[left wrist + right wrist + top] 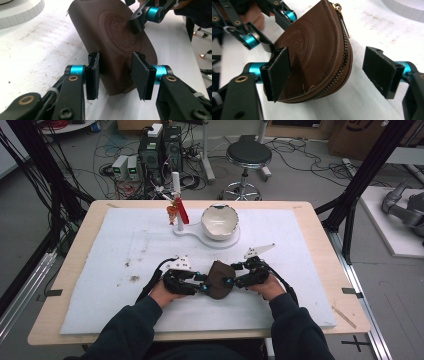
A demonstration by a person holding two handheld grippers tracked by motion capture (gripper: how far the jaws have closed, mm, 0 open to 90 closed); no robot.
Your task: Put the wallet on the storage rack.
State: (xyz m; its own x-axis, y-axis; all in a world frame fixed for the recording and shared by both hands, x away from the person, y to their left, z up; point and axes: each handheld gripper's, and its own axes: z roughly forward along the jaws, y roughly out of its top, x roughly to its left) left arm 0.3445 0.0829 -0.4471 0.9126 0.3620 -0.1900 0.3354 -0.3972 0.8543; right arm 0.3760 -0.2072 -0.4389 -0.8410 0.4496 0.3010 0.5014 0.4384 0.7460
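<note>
A brown leather zip pouch (218,280) with an embossed round seal stands tilted on its edge on the white mat, near the front middle. My left gripper (204,286) holds its left end. In the left gripper view the pads (93,75) press both sides of the pouch (117,32). My right gripper (231,281) is open around the other end. In the right gripper view its left pad (278,73) lies against the pouch's embossed face (312,50), while the other pad stands well off the zipper edge (344,57). The zipper is closed, its brass pull at the top.
A white bowl (220,221) sits on a white stand (186,231) at the back of the mat (125,250), beside a post with a red piece (180,209). Dark crumbs (134,278) dot the mat's left side. A stool (248,155) and computers (160,147) stand beyond the table.
</note>
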